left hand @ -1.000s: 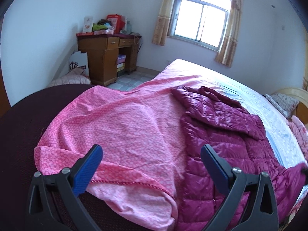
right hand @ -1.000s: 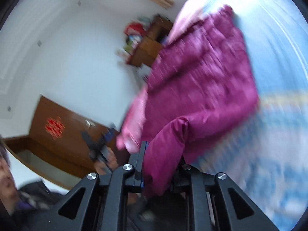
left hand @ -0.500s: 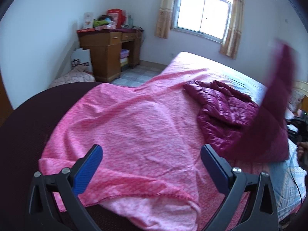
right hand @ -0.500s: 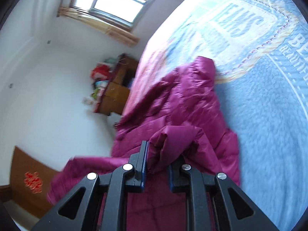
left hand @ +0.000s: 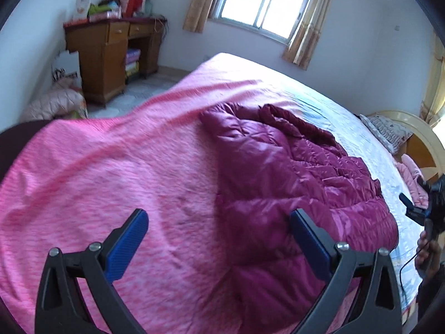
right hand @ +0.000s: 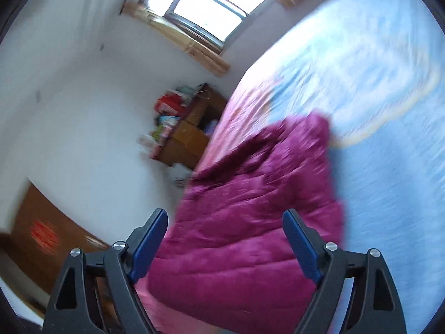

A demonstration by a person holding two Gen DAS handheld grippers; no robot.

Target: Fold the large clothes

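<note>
Looking along our left gripper (left hand: 218,233), spread wide and empty, we alone see the pink sheet (left hand: 116,172); our right gripper (right hand: 225,236) is opening above the magenta jacket (right hand: 250,222)

A pink patterned bedsheet (left hand: 119,172) covers the near part of the bed, with a pale blue printed blanket (right hand: 389,117) farther along it. A brown wooden desk (left hand: 103,53) stands against the white wall, cluttered on top with red and green packages (left hand: 116,2) (contents unreadable). A bright window (left hand: 264,2) is flanked by beige curtains (left hand: 308,25). A patterned pillow (left hand: 386,133) lies by the curved headboard (left hand: 417,128).
</note>
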